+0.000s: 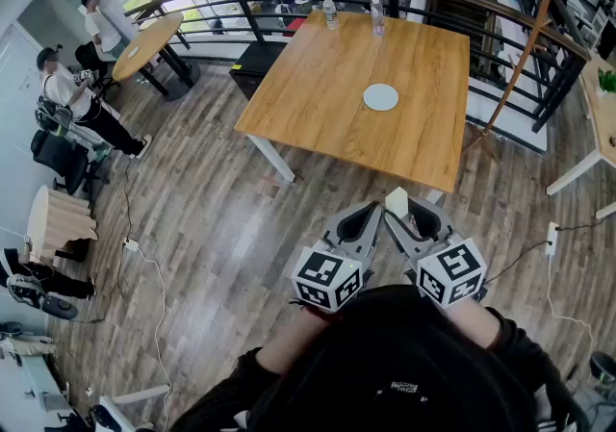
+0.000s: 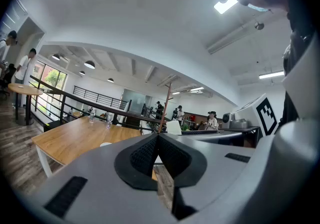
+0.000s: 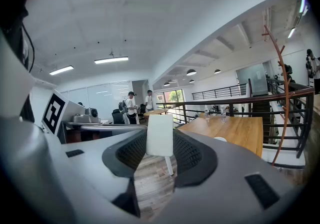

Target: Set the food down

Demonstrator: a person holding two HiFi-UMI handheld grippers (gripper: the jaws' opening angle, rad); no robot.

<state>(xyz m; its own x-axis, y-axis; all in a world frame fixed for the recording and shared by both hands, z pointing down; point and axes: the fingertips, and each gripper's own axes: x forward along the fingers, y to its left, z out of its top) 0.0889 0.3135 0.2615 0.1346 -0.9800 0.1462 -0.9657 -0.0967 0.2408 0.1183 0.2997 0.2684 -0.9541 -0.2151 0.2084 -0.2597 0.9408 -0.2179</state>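
— Where is the food (image 3: 160, 134) held?
— It is clamped upright in the right gripper (image 1: 409, 216), jaws spread wide round it, just short of the table's (image 1: 318, 103) near edge, over the floor (image 1: 221, 218).
— And the left gripper (image 2: 158, 137)?
— Its jaws are pressed together; nothing is held. A plate (image 1: 381, 96) is seen mid-table, bottles (image 1: 331, 12) at the far edge.

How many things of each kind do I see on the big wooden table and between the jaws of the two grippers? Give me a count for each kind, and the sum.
Bottles: 2
White plate: 1
White food on a stick: 1
Total: 4
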